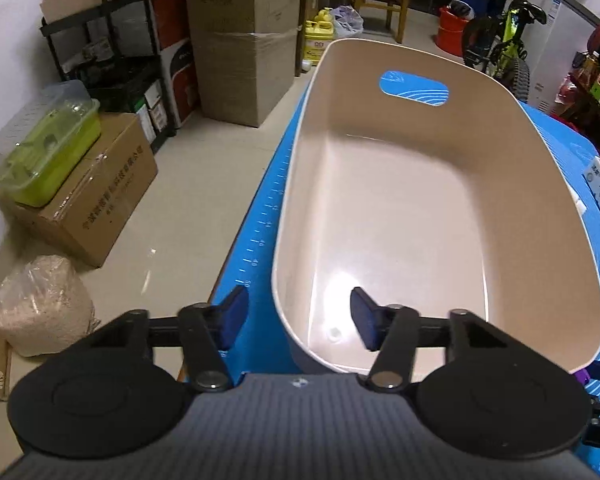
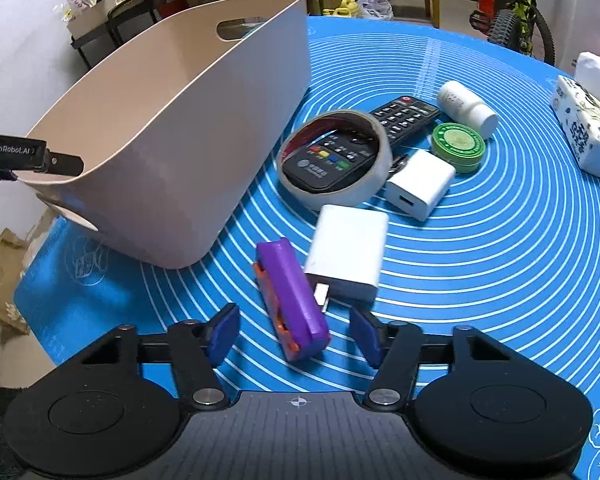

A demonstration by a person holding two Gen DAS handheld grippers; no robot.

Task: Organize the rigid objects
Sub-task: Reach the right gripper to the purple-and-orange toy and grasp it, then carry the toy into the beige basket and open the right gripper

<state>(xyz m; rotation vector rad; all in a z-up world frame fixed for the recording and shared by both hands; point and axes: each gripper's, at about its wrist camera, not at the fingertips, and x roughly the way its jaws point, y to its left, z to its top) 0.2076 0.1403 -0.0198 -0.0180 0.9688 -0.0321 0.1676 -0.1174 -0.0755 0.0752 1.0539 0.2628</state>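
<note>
Indoor artificial light from overhead, moderately bright, cool tint. Glare patch on the beige bin (image 1: 440, 208) floor at about 7 o'clock of its inside; smaller specular spots on the floor tiles (image 1: 204, 184) at 9 o'clock in the left wrist view. Soft shadows only: a dim one under the purple block (image 2: 296, 300), and the tape roll (image 2: 336, 160) shades the remote inside it. Strong fisheye bending in both views, dark vignette in the corners, straight lines of the blue mat (image 2: 500, 260) curve toward the edges. Slight softness on the background clutter at 12 o'clock; the centre is sharp, no motion blur.
</note>
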